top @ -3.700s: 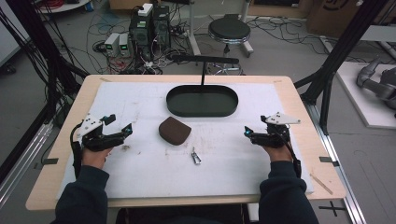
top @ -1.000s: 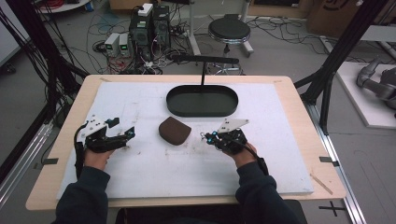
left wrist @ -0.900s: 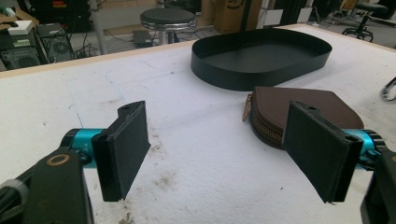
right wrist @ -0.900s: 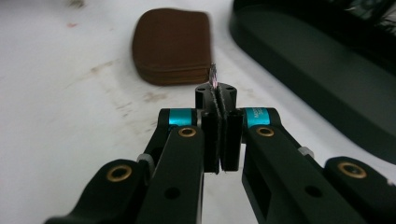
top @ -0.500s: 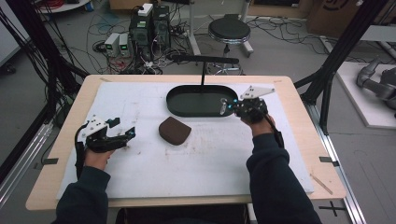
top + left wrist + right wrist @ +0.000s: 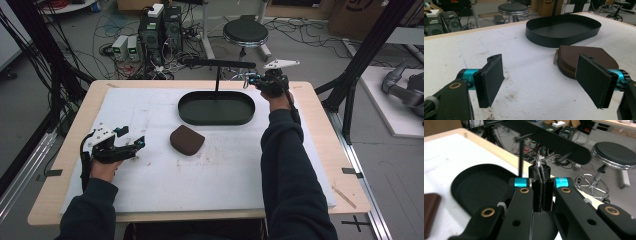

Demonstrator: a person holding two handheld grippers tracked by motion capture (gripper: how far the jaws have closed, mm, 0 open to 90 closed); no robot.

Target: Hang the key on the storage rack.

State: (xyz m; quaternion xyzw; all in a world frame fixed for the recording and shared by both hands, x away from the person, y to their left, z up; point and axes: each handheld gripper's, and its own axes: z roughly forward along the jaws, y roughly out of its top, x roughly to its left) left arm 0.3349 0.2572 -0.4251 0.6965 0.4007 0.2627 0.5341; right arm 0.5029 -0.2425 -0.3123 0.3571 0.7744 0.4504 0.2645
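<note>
A brown zip pouch (image 6: 187, 140) lies mid-table, in front of a black oval tray (image 6: 216, 122). A thin post (image 6: 217, 78) rises from the tray and carries a black horizontal bar (image 6: 220, 63). My right gripper (image 6: 248, 79) is raised at the bar's right end, above the tray's far right corner. In the right gripper view its jaws (image 6: 540, 173) are shut on a small thin metal piece (image 6: 538, 161) that sticks up between them, with the bar (image 6: 554, 141) just beyond. My left gripper (image 6: 132, 137) rests open on the table's left, and in its own view (image 6: 541, 82) the pouch (image 6: 586, 56) lies just past its right jaw.
A white sheet (image 6: 150, 200) covers the wooden table. Behind the far edge are a round stool (image 6: 245, 32), computer boxes (image 6: 162, 25) and many cables. Black frame posts (image 6: 357, 65) stand at the right.
My right gripper has gone from mid-table by the pouch up and away to the bar's right end, carrying the metal piece picked off the table. The left gripper has stayed put.
</note>
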